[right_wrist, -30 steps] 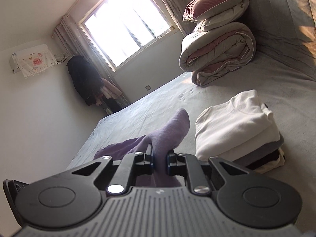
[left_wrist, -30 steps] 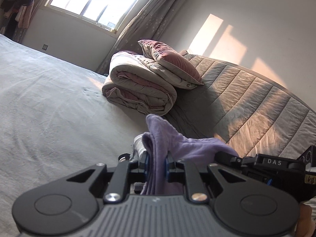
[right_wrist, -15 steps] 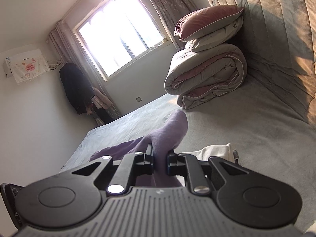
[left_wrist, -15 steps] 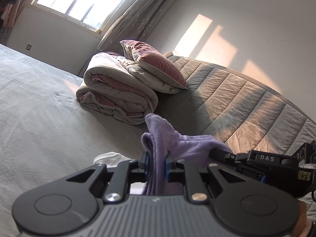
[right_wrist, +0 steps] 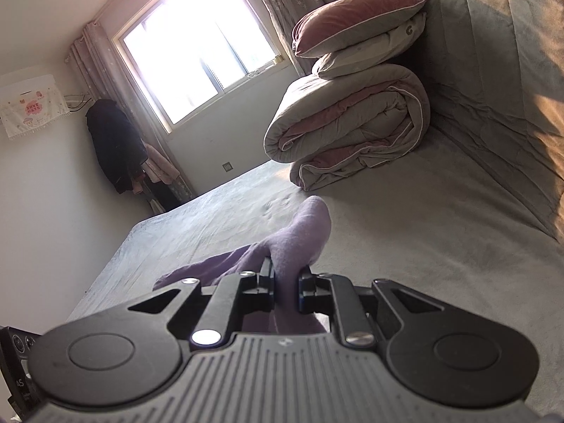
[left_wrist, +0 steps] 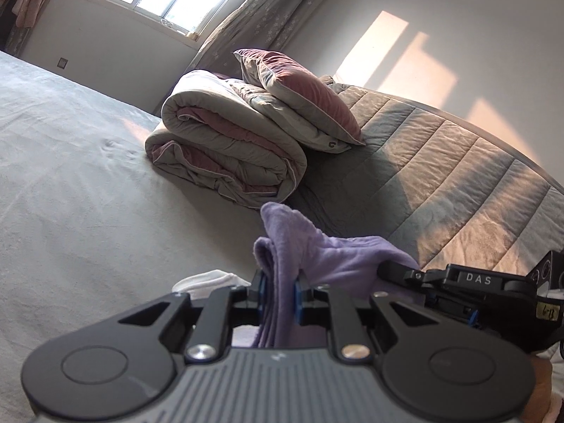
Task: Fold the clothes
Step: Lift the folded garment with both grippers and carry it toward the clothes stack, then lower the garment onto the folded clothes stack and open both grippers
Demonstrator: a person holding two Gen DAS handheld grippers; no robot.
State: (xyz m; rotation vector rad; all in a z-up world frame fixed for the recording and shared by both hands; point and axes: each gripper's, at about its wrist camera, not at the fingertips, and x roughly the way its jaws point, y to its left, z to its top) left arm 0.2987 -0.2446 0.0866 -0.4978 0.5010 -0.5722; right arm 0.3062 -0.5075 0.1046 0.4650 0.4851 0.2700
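Both grippers, left (left_wrist: 278, 294) and right (right_wrist: 286, 290), clenched on purple garment (left_wrist: 317, 250), held above bed (left_wrist: 70, 183). White stack (left_wrist: 208, 278) just below. Best: keep edge taut between jaws, lower level, align squarely before releasing.

Window (right_wrist: 197, 56) glare, warm sun patches, fisheye bending

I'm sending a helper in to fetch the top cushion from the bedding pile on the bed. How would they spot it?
Look to the bed's padded headboard, near the window. Against it sits a rolled grey and pink duvet, with two pillows stacked on top. Take the upper pillow: dusty pink with pale piping, unlike the grey one beneath.
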